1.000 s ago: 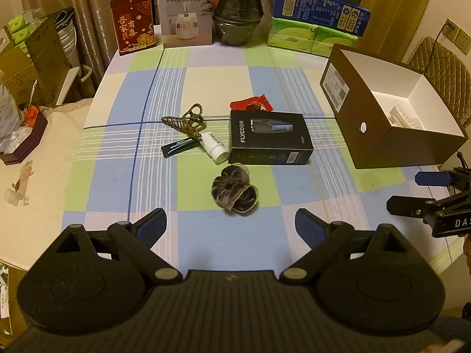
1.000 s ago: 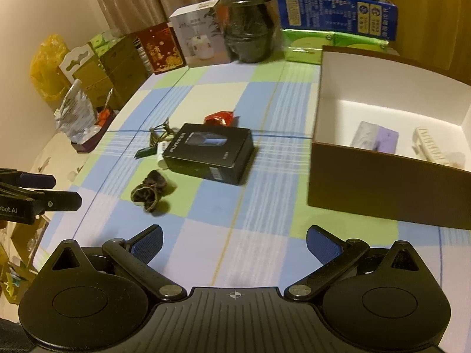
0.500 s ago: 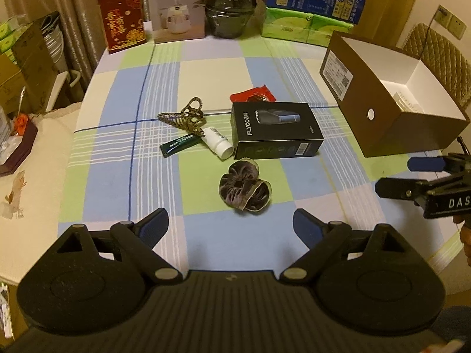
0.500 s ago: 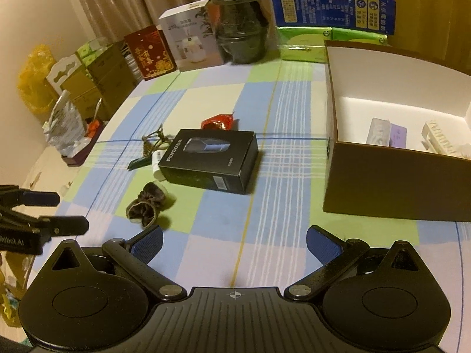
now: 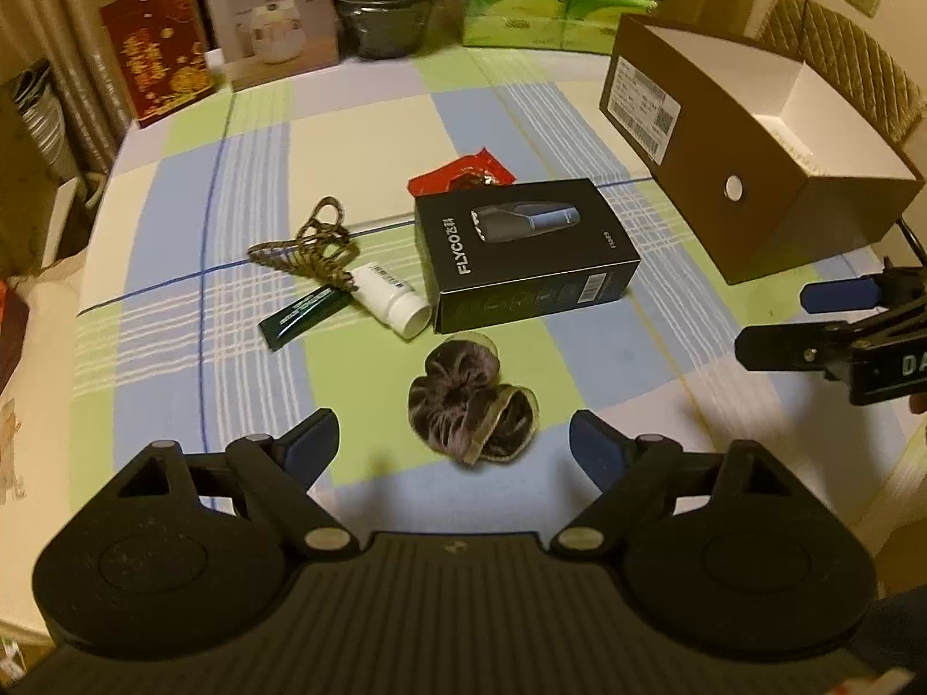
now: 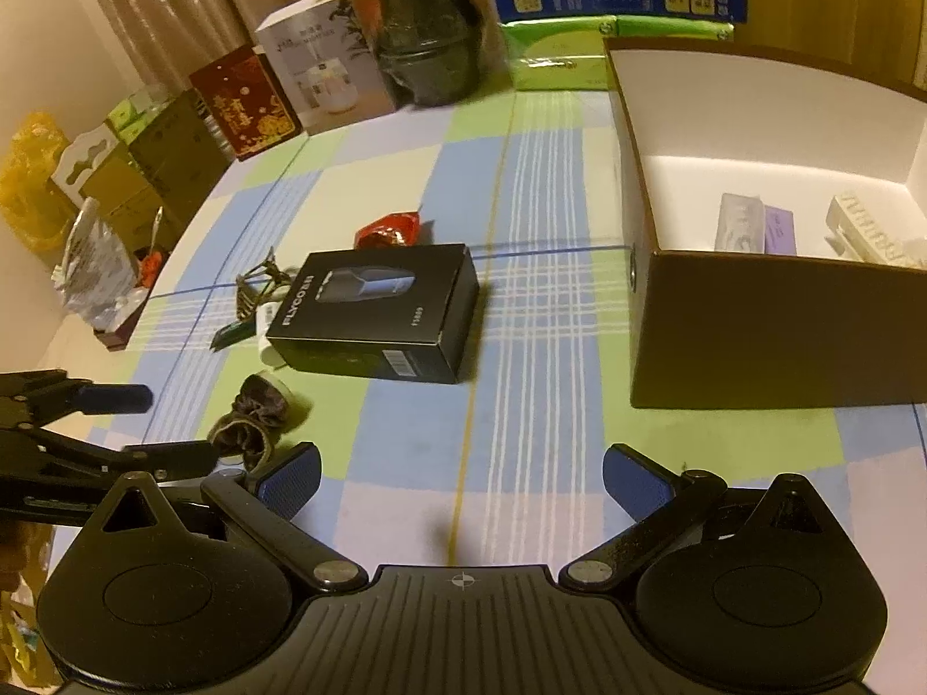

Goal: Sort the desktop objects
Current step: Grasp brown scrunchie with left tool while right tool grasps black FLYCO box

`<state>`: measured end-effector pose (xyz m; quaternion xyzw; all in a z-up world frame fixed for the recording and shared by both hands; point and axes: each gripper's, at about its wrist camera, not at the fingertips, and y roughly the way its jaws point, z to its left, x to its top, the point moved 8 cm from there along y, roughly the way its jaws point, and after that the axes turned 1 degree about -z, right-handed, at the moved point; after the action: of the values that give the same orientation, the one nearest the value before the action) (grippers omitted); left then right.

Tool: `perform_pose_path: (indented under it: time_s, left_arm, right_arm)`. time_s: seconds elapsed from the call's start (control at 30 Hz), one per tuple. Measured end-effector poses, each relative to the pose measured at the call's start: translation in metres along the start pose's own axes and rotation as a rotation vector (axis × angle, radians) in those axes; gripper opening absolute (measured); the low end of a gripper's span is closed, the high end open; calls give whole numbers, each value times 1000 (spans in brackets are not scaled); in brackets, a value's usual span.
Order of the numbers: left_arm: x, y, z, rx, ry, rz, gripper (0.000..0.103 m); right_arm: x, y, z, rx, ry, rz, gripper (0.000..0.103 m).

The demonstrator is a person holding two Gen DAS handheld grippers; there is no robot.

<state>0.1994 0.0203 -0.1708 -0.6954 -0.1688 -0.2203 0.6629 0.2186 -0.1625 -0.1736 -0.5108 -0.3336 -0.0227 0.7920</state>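
A dark velvet scrunchie [image 5: 470, 410] lies on the checked tablecloth, just ahead of my open left gripper [image 5: 455, 446]. Behind it are a black FLYCO box [image 5: 521, 252], a white tube [image 5: 389, 300], a green stick [image 5: 301, 315], a braided cord [image 5: 313, 249] and a red packet [image 5: 460, 174]. My right gripper [image 6: 460, 478] is open and empty, some way in front of the black box [image 6: 376, 313] and left of the open brown box [image 6: 776, 336]. The scrunchie [image 6: 252, 423] shows at its left.
The brown box [image 5: 747, 174] holds a few small items [image 6: 753, 226]. Cartons, a red card box [image 5: 156, 75], a white appliance box [image 5: 266, 29] and a dark pot [image 5: 388, 6] line the table's far edge. A chair [image 5: 840, 75] stands at the right.
Both grippers have moved forward and lower over the table. The left one has closed in on the scrunchie. Nothing on the table has moved.
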Motion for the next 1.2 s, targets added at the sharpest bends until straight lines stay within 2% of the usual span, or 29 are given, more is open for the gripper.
perform_pose_path:
  time_s: [0.23, 0.33, 0.43, 0.5, 0.6, 0.77, 0.9, 1.07, 1.13, 1.2]
  left_arm:
    - [2, 31, -3, -19, 53, 29, 77]
    - [2, 41, -3, -10, 71, 37, 70]
    - [2, 51, -4, -27, 76, 45, 53]
    - [1, 55, -5, -43, 77, 52, 34]
    - [0, 51, -3, -65, 75, 39, 22]
    - [-10, 38, 16, -36, 53, 36, 19]
    - [-23, 28, 51, 0, -40, 47, 19]
    - [-36, 16, 99, 49, -200, 63, 20]
    - [-41, 12, 113, 70, -240, 63, 20]
    - [-44, 9, 125, 84, -269, 65, 20]
  right_arm:
    - [-2, 3, -8, -24, 36, 11, 101]
    - [-2, 3, -10, -32, 47, 12, 101]
    - [-2, 4, -8, -34, 45, 13, 101]
    - [-2, 5, -5, -32, 39, 14, 101]
    - [-1, 8, 2, -17, 21, 16, 101]
    - [4, 16, 22, 26, -41, 15, 101]
    - [14, 26, 43, 68, -130, 7, 101]
    - [34, 45, 67, 125, -321, -1, 101]
    - [43, 55, 73, 158, -393, 17, 101]
    - [55, 67, 75, 154, -447, 31, 101]
